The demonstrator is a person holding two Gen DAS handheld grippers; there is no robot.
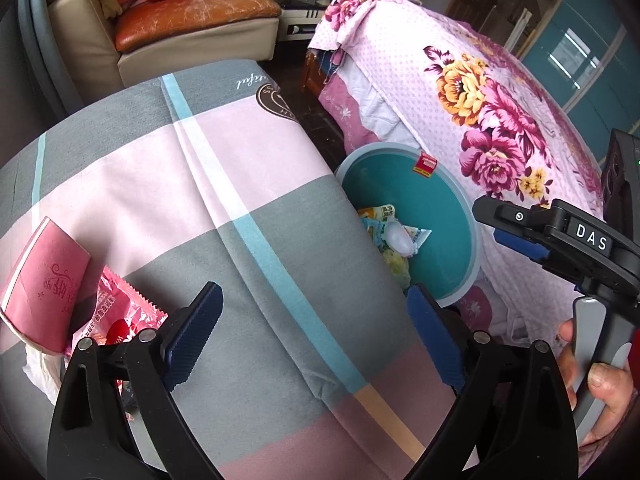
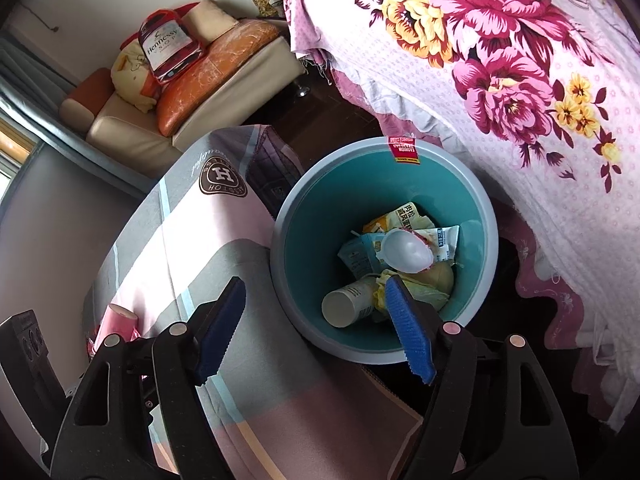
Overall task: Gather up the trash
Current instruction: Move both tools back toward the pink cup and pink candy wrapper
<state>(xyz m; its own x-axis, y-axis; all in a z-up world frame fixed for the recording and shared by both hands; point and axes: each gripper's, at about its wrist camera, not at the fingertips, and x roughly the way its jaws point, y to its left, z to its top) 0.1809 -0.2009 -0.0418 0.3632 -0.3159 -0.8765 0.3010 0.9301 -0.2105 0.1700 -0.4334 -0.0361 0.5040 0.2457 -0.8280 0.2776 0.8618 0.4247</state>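
- Left wrist view: left tongs [image 1: 316, 320] are spread wide with nothing between the pads, hanging over the checked cloth on the bench [image 1: 248, 184].
- Trash still on the bench sits off to the left of those tongs: a pink box [image 1: 44, 280], a pink wrapper [image 1: 120, 316] just beside it and partly tucked under the left finger [image 1: 192, 336], and some white tissue [image 1: 40, 372] poking out below the box.
- So the wrapper is the closest piece, and the left tongs are clearly nearer to it than the right ones. My read is the next grab needs a swing left and down, not forward.
- Wrapper's long axis looks like it runs diagonally, from near the box toward the tongs, but part of it is hidden so I wouldn't swear to it.
- Right wrist view: right tongs [image 2: 320, 320] are also wide and empty, held above the near rim of the bin [image 2: 304, 184], pointing down into it.
- Bin stands on the floor between the bench and the flowery bed [image 2: 520, 80]. It already holds a cup [image 2: 344, 308], a white lid [image 2: 408, 254] and some packets [image 2: 396, 216].
- Right hand [image 1: 600, 384] is wrapped around its handle at the edge of the left view, with those tongs angled toward the bin.
- Looks like the job's partway done, with the bench pile left to go.
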